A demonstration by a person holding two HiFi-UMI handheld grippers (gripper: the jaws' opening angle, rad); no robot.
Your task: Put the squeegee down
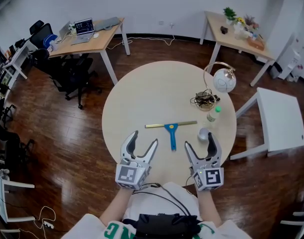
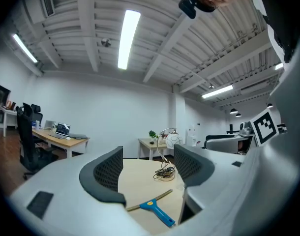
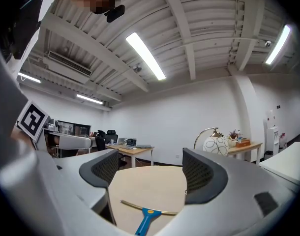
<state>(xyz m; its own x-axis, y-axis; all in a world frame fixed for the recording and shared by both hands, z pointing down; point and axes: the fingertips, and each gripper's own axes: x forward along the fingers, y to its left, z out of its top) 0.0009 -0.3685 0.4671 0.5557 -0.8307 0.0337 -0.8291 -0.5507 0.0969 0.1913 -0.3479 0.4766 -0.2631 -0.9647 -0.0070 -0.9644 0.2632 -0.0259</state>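
Note:
The squeegee (image 1: 171, 132), with a blue handle and a long yellowish blade, lies flat on the round beige table (image 1: 142, 98), handle toward me. It also shows low in the left gripper view as the squeegee (image 2: 154, 208) and in the right gripper view as the squeegee (image 3: 146, 216). My left gripper (image 1: 142, 142) hovers at the near table edge, left of the squeegee, open and empty. My right gripper (image 1: 200, 142) hovers right of the handle, open with nothing between its jaws. Both point level, away from me.
A globe lamp (image 1: 224, 79), a bundle of cables (image 1: 206, 100), a small bottle (image 1: 214, 113) and a small white cup (image 1: 204, 133) stand at the table's right side. A white side table (image 1: 281, 118) is to the right. Desks and office chairs (image 1: 72, 73) lie beyond.

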